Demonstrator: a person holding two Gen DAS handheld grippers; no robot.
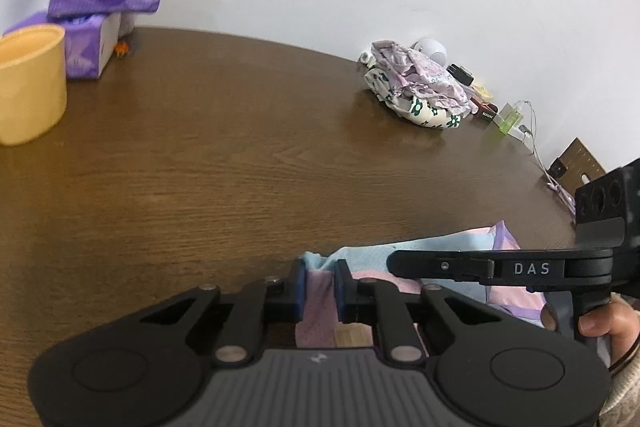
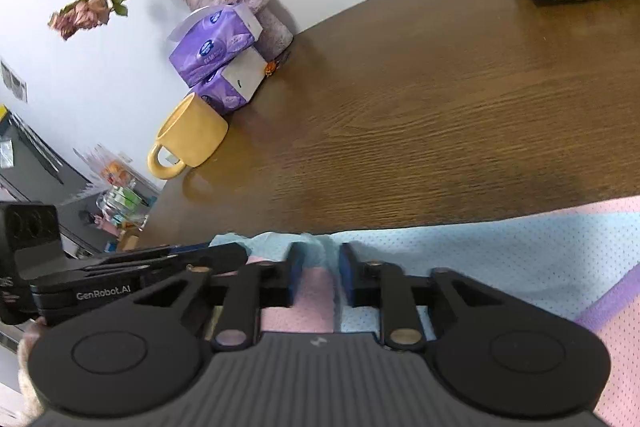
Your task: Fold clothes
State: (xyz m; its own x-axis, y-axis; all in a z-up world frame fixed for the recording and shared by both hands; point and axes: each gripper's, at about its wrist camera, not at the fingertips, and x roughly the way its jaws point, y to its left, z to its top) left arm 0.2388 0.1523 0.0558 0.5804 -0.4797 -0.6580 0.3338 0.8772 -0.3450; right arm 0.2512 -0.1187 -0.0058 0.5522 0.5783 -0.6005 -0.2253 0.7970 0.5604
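My left gripper (image 1: 321,289) had its blue pads pinched on a fold of the pastel garment (image 1: 436,255), a strip of pink cloth running up between them. My right gripper (image 2: 320,277) was clamped the same way on the light-blue edge of that garment (image 2: 500,259), the cloth bunched into a ridge between its pads. No earlier view was on hand, so I could only judge both as firm grips.

What mattered for the next move was how the two grips sat against each other. They were just beside one another on the near edge of the table (image 1: 248,163), close to its left corner: the right tool showed in the left wrist view immediately to the right, and the left tool in the right wrist view immediately to the left. The garment lay flat and ran off to my right, its long axis along the table's near edge, with most of the cloth on the right gripper's side. The open wood lay ahead of both tools.

I judged that a fold would carry the held edge forward or across to the right. The folded pile (image 1: 416,87) sat well apart at the far right, and the yellow mug (image 2: 192,137) and tissue packs (image 2: 216,45) stood far left, clear of that path.
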